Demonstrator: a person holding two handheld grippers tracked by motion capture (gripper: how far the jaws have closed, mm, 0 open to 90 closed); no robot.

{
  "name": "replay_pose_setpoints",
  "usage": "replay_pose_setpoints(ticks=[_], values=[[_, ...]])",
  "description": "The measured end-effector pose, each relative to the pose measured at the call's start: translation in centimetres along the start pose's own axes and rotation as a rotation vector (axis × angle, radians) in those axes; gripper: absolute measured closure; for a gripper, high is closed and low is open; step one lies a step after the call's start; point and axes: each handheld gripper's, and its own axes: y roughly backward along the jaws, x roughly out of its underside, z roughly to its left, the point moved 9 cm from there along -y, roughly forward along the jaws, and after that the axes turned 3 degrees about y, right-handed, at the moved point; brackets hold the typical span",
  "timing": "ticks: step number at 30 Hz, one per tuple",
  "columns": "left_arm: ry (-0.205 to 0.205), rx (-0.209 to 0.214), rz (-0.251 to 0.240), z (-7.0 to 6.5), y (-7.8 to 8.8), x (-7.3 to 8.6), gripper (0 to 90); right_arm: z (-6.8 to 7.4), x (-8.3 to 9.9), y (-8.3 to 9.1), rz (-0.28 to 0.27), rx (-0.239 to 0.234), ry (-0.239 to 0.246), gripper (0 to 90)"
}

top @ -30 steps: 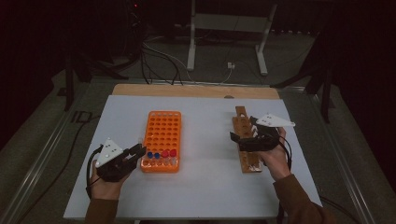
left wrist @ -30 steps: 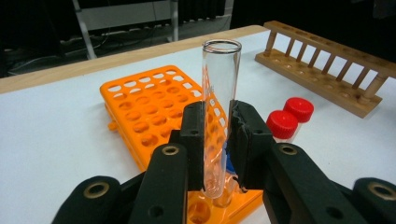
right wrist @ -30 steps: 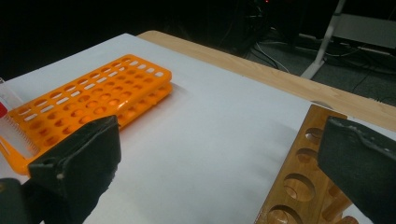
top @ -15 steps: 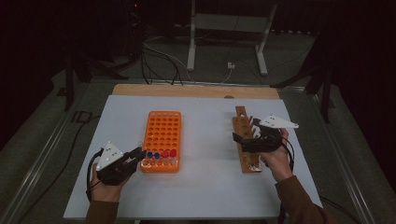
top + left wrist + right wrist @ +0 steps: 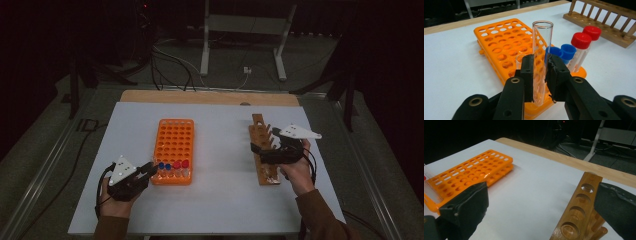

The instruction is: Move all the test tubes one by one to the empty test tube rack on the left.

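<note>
Glass tube (image 5: pixel 541 60) sits clamped in my left gripper (image 5: pixel 540 75), at the near edge of the orange rack (image 5: pixel 174 145); right gripper (image 5: pixel 265 150) waits spread wide over the wooden rack (image 5: pixel 262 170). Transfer barely begun, I judge.

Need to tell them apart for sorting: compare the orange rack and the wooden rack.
The orange rack is a wide plastic grid of many small holes and holds capped tubes; the wooden rack is a narrow strip with one row of larger holes, seemingly empty. Both lie on the white table.
</note>
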Motion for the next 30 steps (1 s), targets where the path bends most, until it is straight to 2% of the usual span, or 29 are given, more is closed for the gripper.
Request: replay_pose_setpoints(ticks=[5, 9, 18, 21, 30], values=[[-0.011, -0.014, -0.014, 0.2, -0.3, 0.0, 76.7, 0.0, 0.1, 0.0, 0.002, -0.001, -0.004, 0.0], [-0.021, -0.029, -0.006, 0.3, -0.4, 0.2, 76.7, -0.1, 0.2, 0.1, 0.000, 0.000, -0.007, 0.0], [-0.034, -0.051, 0.086, 0.4, -0.9, 1.9, 76.8, -0.1, 0.5, 0.2, 0.000, -0.002, -0.010, 0.0], [-0.051, -0.061, 0.130, 0.3, -1.3, 2.5, 76.8, -0.1, 0.6, 0.3, 0.000, -0.002, -0.009, 0.0], [-0.045, -0.068, 0.191, 0.5, -1.9, 3.4, 76.9, -0.1, 1.1, 0.6, -0.006, -0.001, -0.022, 0.0]])
